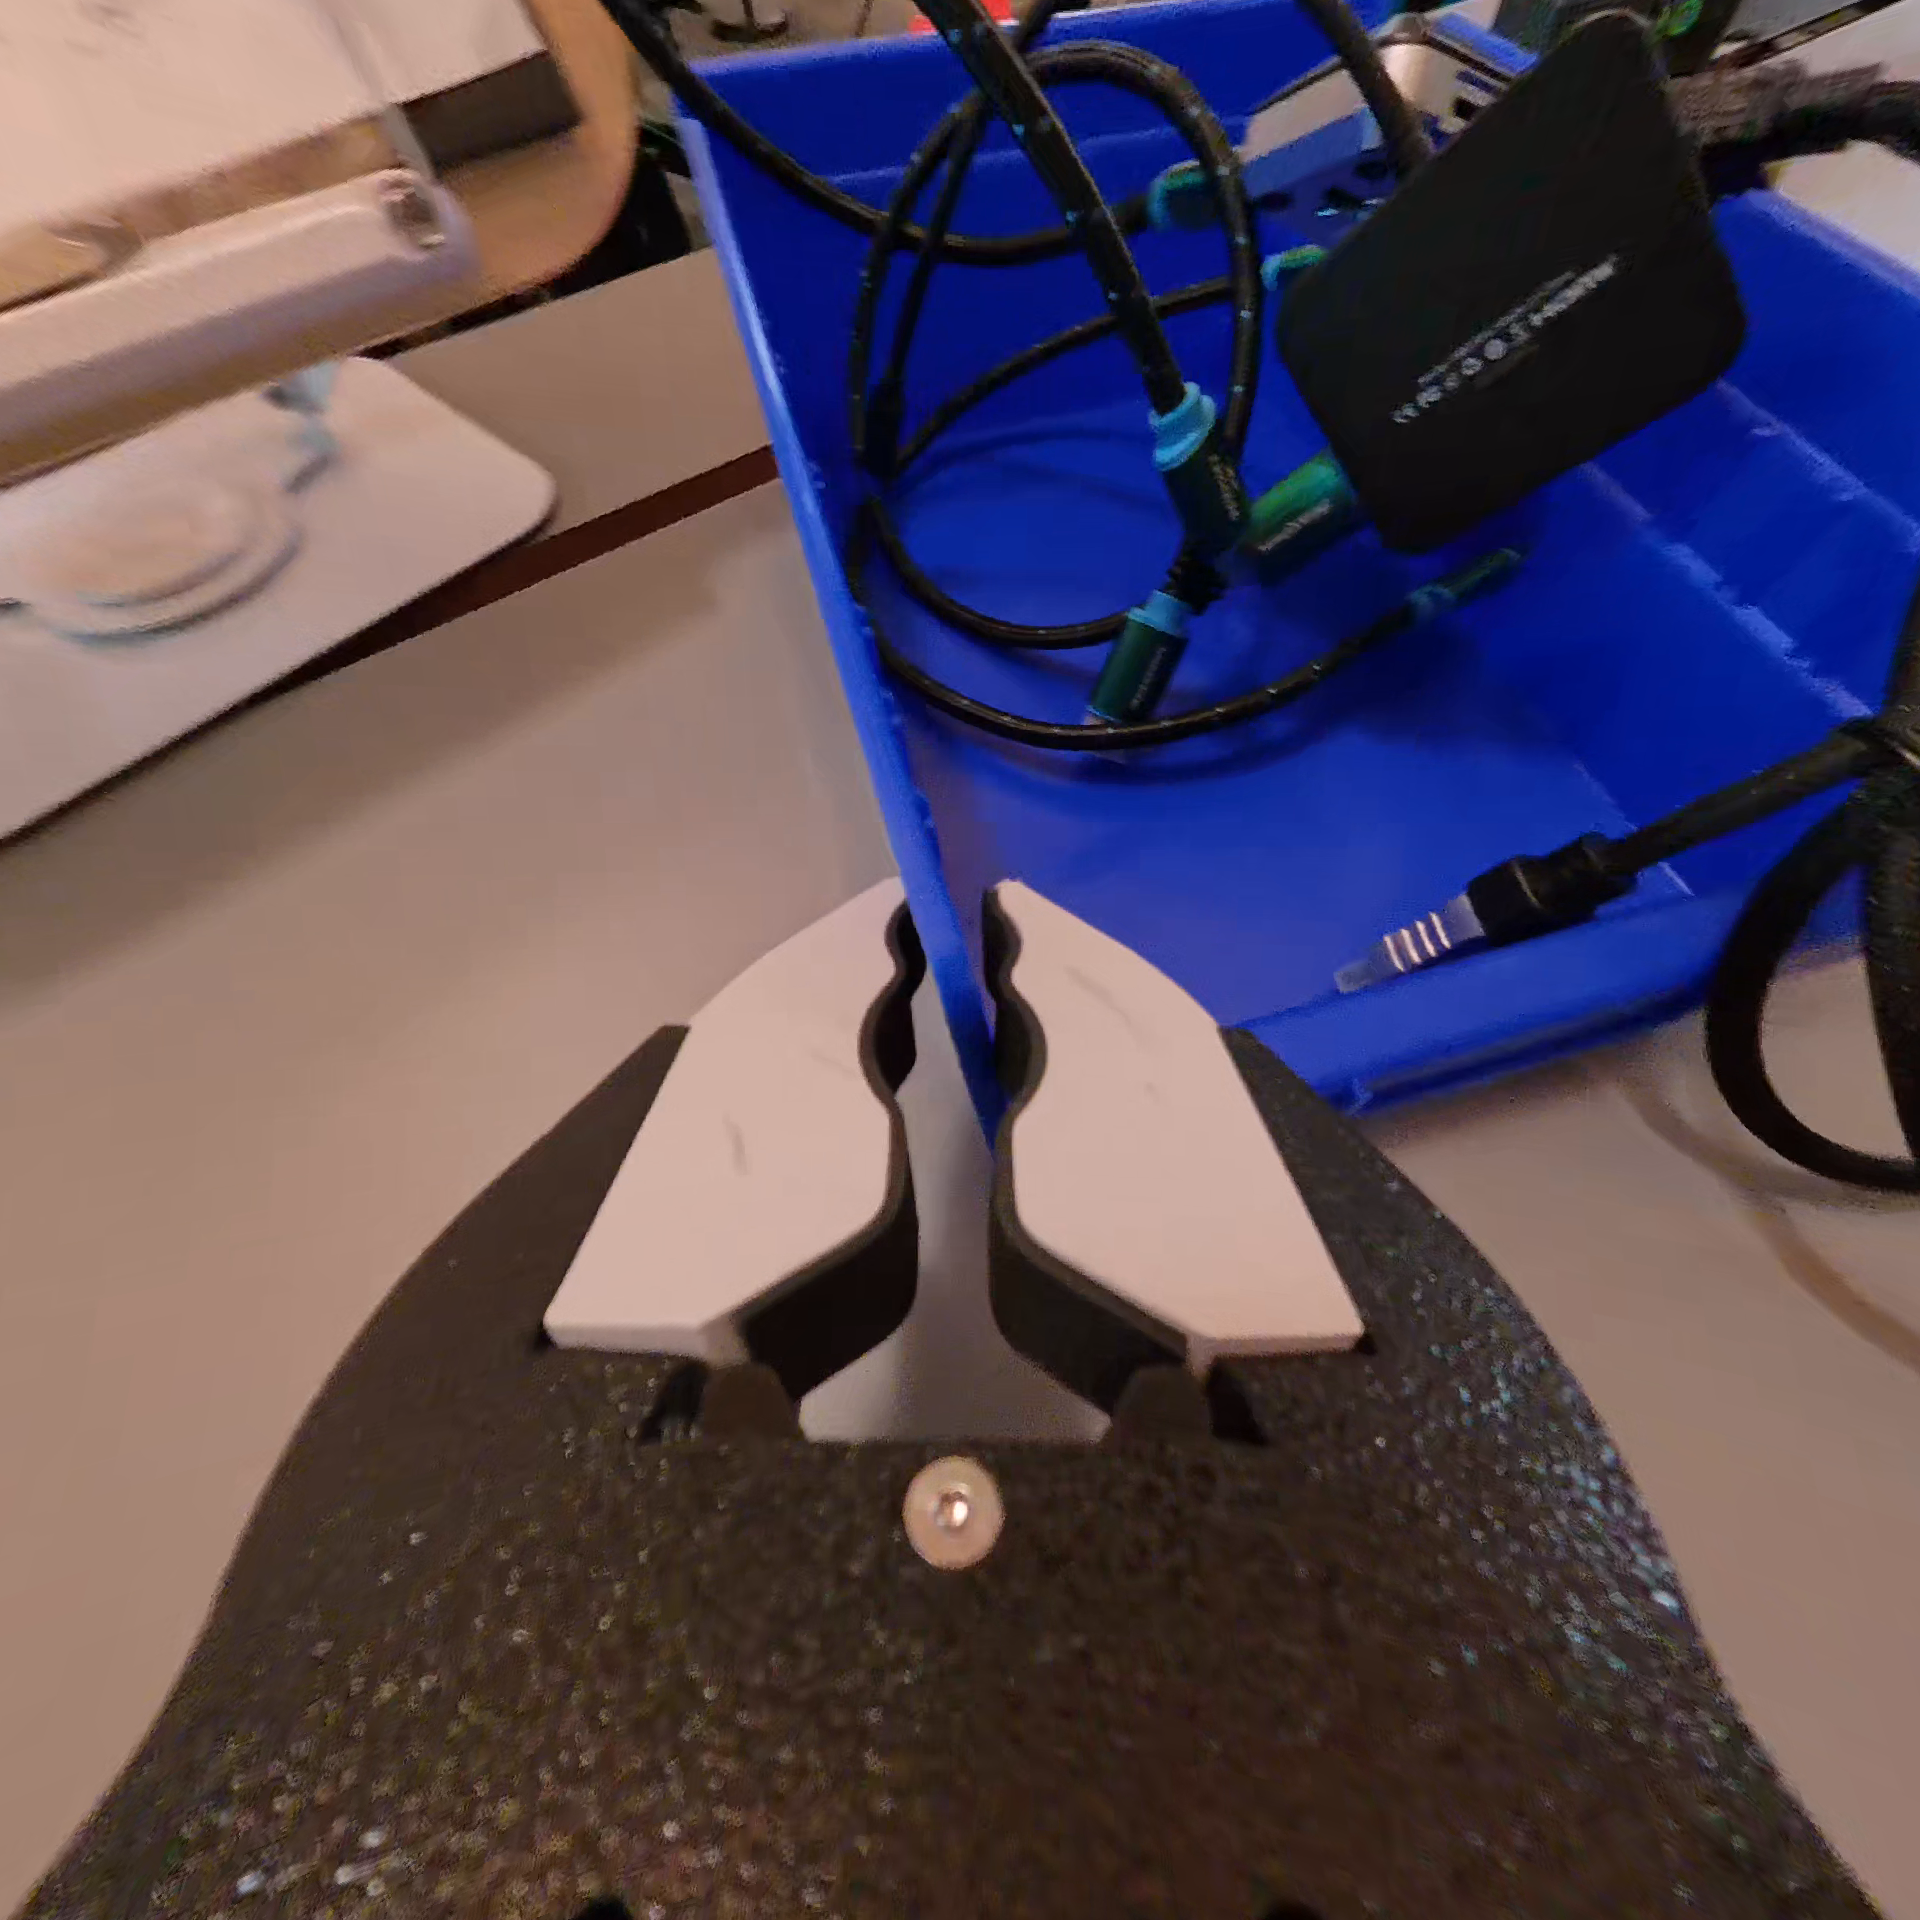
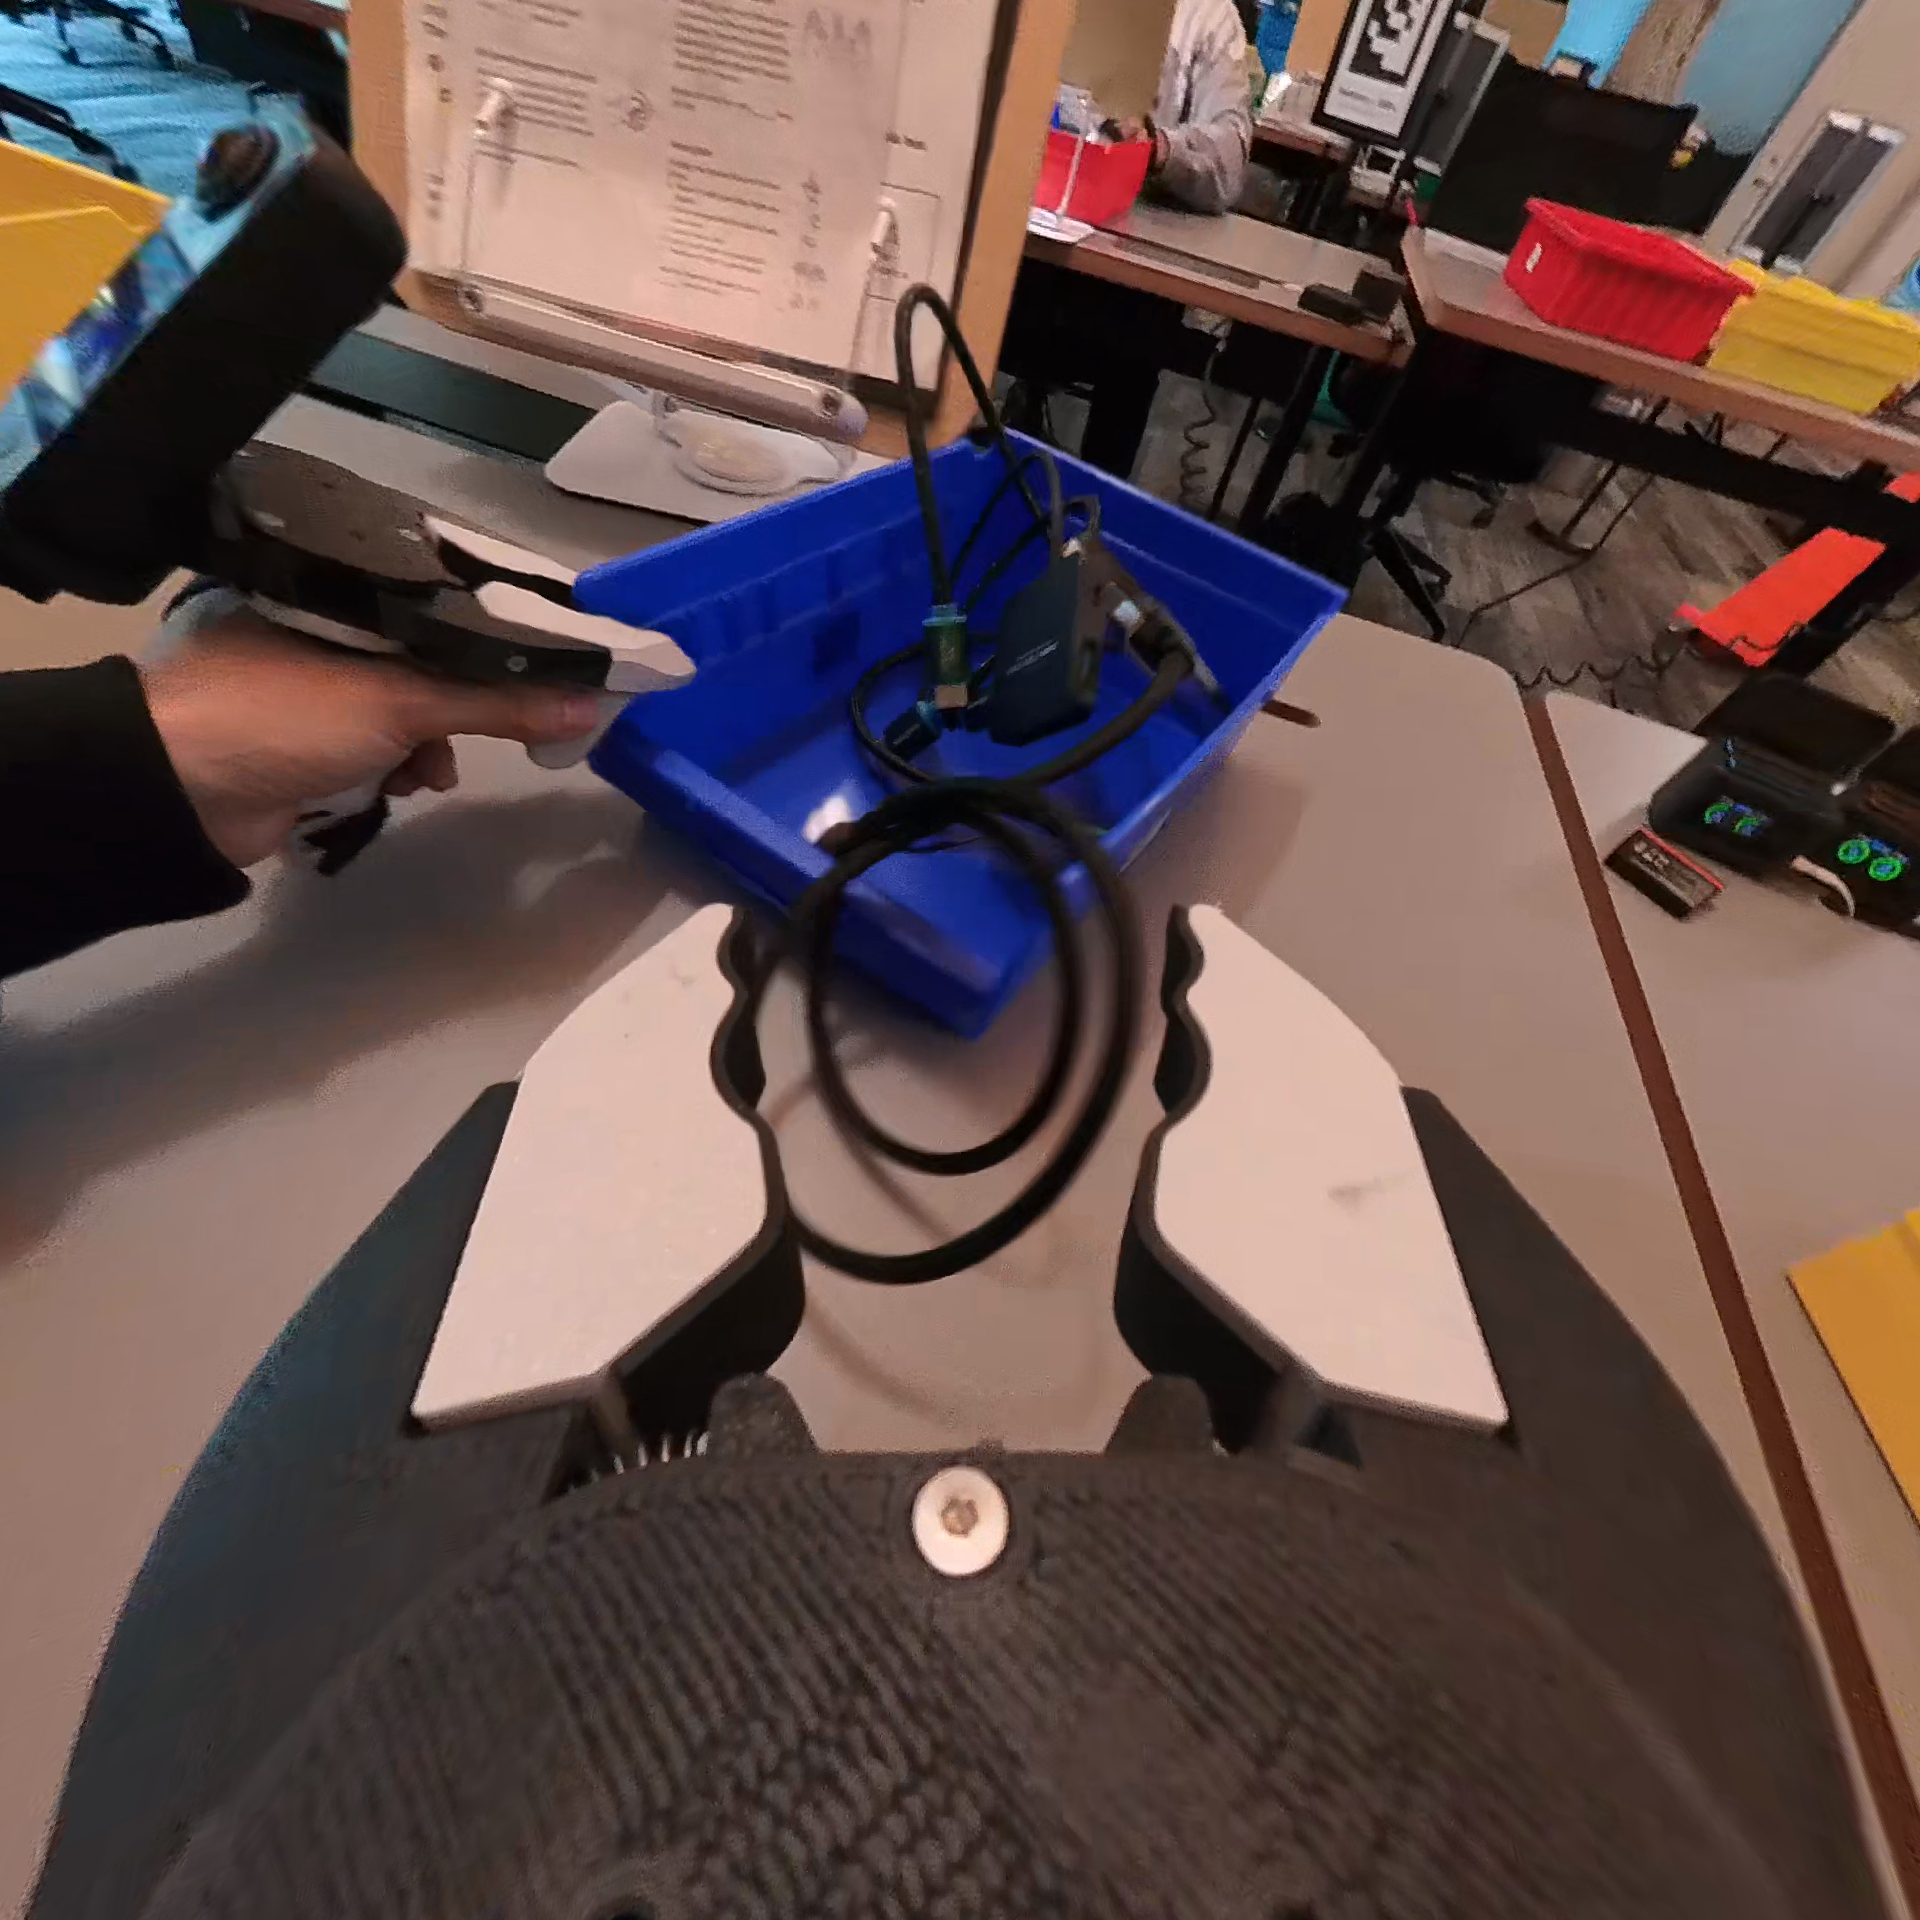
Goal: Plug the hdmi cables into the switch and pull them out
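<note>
A blue bin (image 1: pixel 1351 831) stands on the grey table. In it a black switch box (image 1: pixel 1507 301) leans tilted, with one green HDMI plug (image 1: pixel 1299 509) at its lower end. Two more black cables with green plugs (image 1: pixel 1138 665) lie loose in the bin. A black cable with a bare metal plug (image 1: pixel 1455 925) lies by the bin's front edge. My left gripper (image 1: pixel 951 914) is closed on the bin's left wall; it also shows in the right wrist view (image 2: pixel 623 649). My right gripper (image 2: pixel 956 935) is open and empty above a black cable loop (image 2: pixel 966 1039) hanging out of the bin (image 2: pixel 727 582).
A clear document stand on a white base (image 2: pixel 665 156) is behind the bin. Battery chargers (image 2: pixel 1787 821) sit on the adjoining table to the right, and a yellow sheet (image 2: pixel 1870 1351) lies nearer. Red (image 2: pixel 1610 275) and yellow bins and a person are far back.
</note>
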`<action>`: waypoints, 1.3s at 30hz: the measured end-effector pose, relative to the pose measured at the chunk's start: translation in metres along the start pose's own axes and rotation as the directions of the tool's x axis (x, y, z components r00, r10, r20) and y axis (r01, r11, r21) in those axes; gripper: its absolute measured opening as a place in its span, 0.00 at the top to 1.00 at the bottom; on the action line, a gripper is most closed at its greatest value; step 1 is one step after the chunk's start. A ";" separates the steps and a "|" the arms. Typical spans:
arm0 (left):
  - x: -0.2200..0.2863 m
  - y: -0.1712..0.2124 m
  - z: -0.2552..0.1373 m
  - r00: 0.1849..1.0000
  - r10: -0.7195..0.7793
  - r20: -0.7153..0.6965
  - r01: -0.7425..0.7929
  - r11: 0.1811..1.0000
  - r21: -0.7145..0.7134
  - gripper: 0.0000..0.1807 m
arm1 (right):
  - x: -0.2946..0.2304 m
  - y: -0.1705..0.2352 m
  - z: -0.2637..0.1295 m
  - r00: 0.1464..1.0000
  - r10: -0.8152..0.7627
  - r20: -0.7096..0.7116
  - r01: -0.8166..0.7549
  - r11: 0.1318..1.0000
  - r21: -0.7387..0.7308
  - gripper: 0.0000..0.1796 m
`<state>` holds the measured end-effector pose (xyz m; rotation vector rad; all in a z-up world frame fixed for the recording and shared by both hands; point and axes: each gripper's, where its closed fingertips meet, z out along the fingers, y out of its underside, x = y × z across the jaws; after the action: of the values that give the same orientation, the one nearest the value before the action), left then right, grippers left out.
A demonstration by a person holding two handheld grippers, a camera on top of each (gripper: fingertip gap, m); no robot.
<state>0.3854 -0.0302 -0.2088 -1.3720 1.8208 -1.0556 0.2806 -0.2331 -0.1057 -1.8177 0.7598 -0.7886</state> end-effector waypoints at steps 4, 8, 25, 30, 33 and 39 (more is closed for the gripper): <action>-0.032 0.028 -0.055 1.000 0.008 0.013 -0.008 1.000 0.029 0.97 | -0.030 -0.019 -0.004 0.997 -0.033 0.066 0.031 0.999 0.038 0.58; -0.065 0.067 -0.127 1.000 -0.017 0.018 0.016 0.998 0.067 0.98 | -0.089 -0.057 -0.011 0.979 0.069 0.193 -0.095 0.987 0.130 0.65; -0.154 0.134 -0.259 0.950 -0.132 0.283 0.075 0.977 0.201 0.98 | -0.441 -0.172 0.208 0.755 0.152 0.638 0.127 0.920 -0.370 0.52; -0.160 0.139 -0.267 0.944 -0.146 0.295 0.086 0.975 0.207 0.98 | -0.491 -0.119 0.276 0.778 0.402 0.482 0.014 0.757 -0.654 0.66; -0.166 0.140 -0.272 0.941 -0.196 0.277 0.134 0.964 0.228 0.99 | -0.504 -0.106 0.304 0.816 0.390 0.427 -0.005 0.743 -0.669 0.65; -0.178 0.143 -0.278 0.928 -0.278 0.249 0.213 0.942 0.259 0.99 | -0.518 -0.072 0.324 0.875 0.313 0.370 0.059 0.690 -0.722 0.75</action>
<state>0.1326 0.2249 -0.1956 -1.5481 1.3024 -1.0919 0.2393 0.3674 -0.2338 -2.4826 0.9283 0.1298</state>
